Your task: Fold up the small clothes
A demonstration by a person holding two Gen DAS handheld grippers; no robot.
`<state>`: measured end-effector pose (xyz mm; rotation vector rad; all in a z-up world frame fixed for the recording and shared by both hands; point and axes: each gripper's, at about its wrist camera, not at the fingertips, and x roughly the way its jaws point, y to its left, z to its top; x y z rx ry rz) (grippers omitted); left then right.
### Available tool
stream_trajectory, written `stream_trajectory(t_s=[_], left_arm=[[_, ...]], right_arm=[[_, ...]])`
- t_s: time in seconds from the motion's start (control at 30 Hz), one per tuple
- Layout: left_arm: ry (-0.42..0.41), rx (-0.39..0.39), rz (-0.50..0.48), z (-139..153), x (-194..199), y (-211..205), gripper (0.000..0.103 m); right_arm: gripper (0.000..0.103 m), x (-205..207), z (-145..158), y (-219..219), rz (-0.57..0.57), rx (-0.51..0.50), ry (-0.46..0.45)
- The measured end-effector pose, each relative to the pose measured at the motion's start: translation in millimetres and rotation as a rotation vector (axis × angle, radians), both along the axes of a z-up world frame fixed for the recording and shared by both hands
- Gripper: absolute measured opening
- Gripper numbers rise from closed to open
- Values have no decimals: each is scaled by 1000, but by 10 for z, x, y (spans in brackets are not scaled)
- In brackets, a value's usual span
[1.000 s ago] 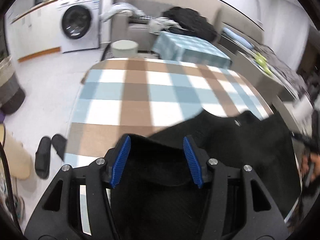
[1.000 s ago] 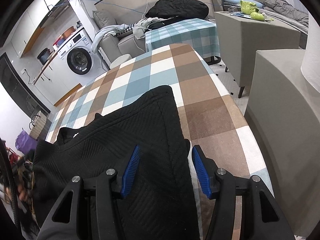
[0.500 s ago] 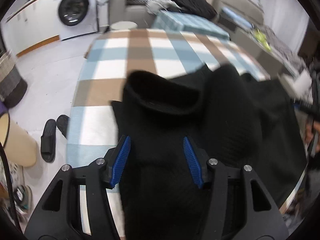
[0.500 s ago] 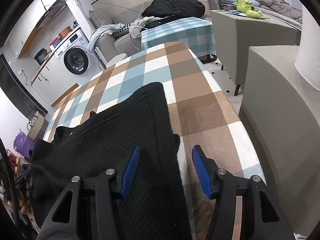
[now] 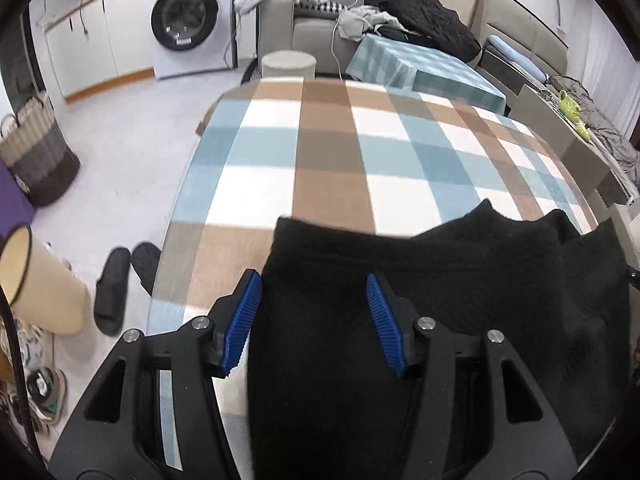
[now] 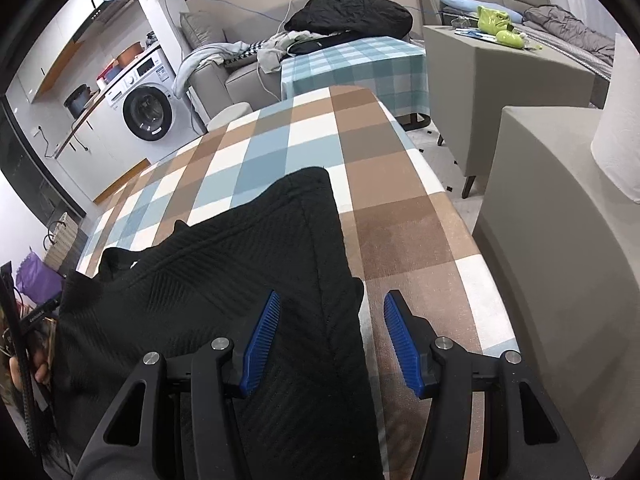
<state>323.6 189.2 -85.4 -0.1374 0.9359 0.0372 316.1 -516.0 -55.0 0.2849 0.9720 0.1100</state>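
Covering the checked table [image 5: 332, 152], black garment [image 6: 248, 264]; both tongs gaping, washer [image 5: 188, 16] behind

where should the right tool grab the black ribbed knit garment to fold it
Grip the black ribbed knit garment at its right side edge, near the small notch at the hem, coming from the right over the bare checked tablecloth. That edge lies flat and straight between the open right tool.
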Motion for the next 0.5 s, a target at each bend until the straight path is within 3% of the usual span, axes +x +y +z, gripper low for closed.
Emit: stream_trajectory(t_s=[0.13,0.3,0.33,0.37,0.43,0.5], left_arm=[[25,-49,-32,-53,23,55,61],[1,-55,-42,-109,149,52,60],[-9,-56,-38,-120,174,59,47],[-14,-63,-30,-129,187,73,25],[-27,-95,-25,-130,186,117,8],[-62,-101,-19,-80,135,150,5]], right_arm=[[56,64,-23,-4,-2,8,8],[56,121,-14,53,13,21,5],[56,136,-13,61,14,22,5],[56,149,-10,65,13,23,5],[56,185,-6,61,-5,15,5],[56,243,-4,39,-33,23,6]])
